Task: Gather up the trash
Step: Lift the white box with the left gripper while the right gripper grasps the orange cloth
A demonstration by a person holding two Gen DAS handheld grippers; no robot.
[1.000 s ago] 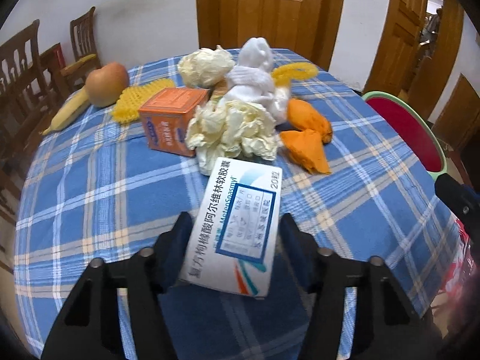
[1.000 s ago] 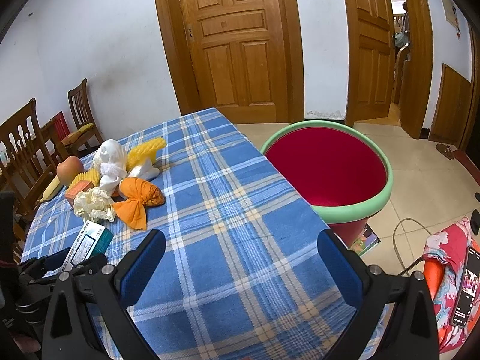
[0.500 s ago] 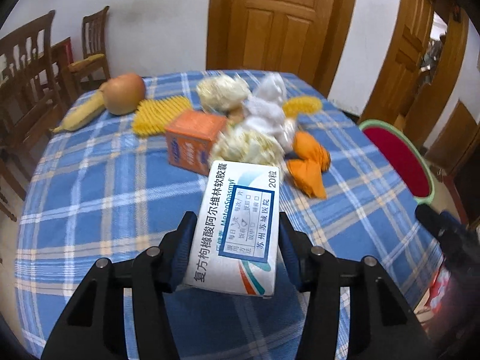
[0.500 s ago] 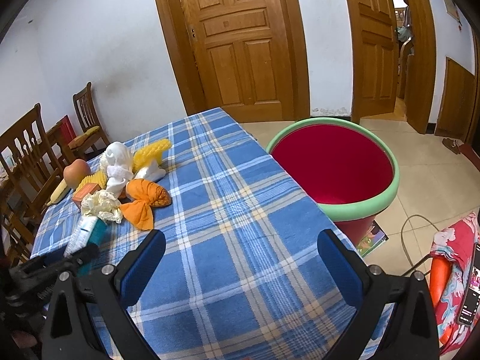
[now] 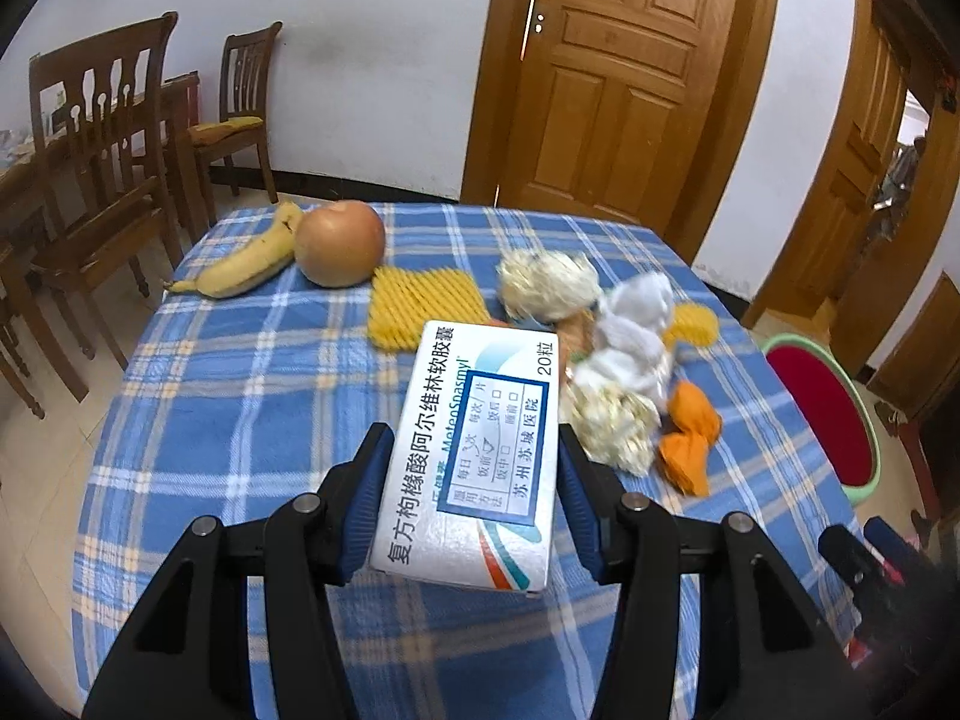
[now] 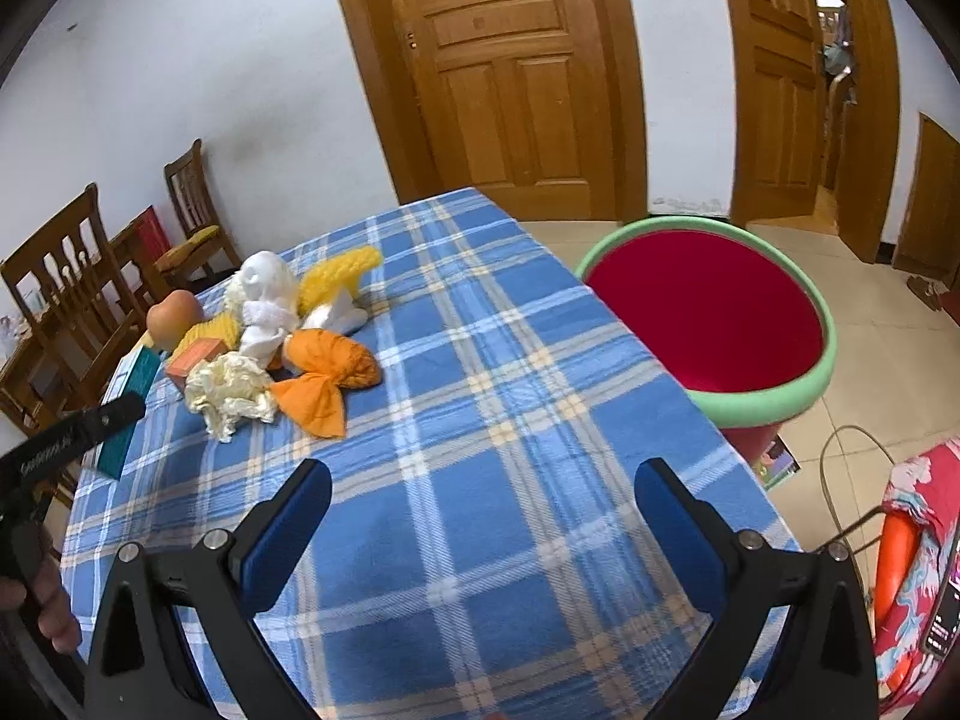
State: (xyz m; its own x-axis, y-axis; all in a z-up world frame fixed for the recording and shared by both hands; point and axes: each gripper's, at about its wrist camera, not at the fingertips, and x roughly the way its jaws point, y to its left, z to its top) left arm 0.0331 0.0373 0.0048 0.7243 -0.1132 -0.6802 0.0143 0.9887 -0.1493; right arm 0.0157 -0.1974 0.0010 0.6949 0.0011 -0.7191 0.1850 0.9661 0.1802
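My left gripper (image 5: pixel 471 483) is shut on a white medicine box (image 5: pixel 474 456) with blue print, lifted above the blue checked tablecloth (image 5: pixel 240 396). The same box (image 6: pixel 129 405) shows teal-sided at the left of the right wrist view. Beyond it lies a heap of trash: cream crumpled paper (image 6: pixel 228 390), orange paper (image 6: pixel 327 375), white tissue (image 6: pixel 267 300), yellow foam net (image 5: pixel 420 306) and a small orange box (image 6: pixel 198 357). My right gripper (image 6: pixel 480 510) hangs open over the near table with nothing between its fingers. A red bin with a green rim (image 6: pixel 714 324) stands on the floor right of the table.
An apple (image 5: pixel 339 243) and a banana (image 5: pixel 246 264) lie at the table's far left. Wooden chairs (image 5: pixel 114 174) stand beyond that side. Wooden doors (image 6: pixel 510 66) line the back wall. A cable (image 6: pixel 840 480) and a red patterned cloth (image 6: pixel 912 552) are on the floor at right.
My left gripper has risen with the medicine box and swung left, so the apple and banana now show beyond it. The right gripper has hardly moved.
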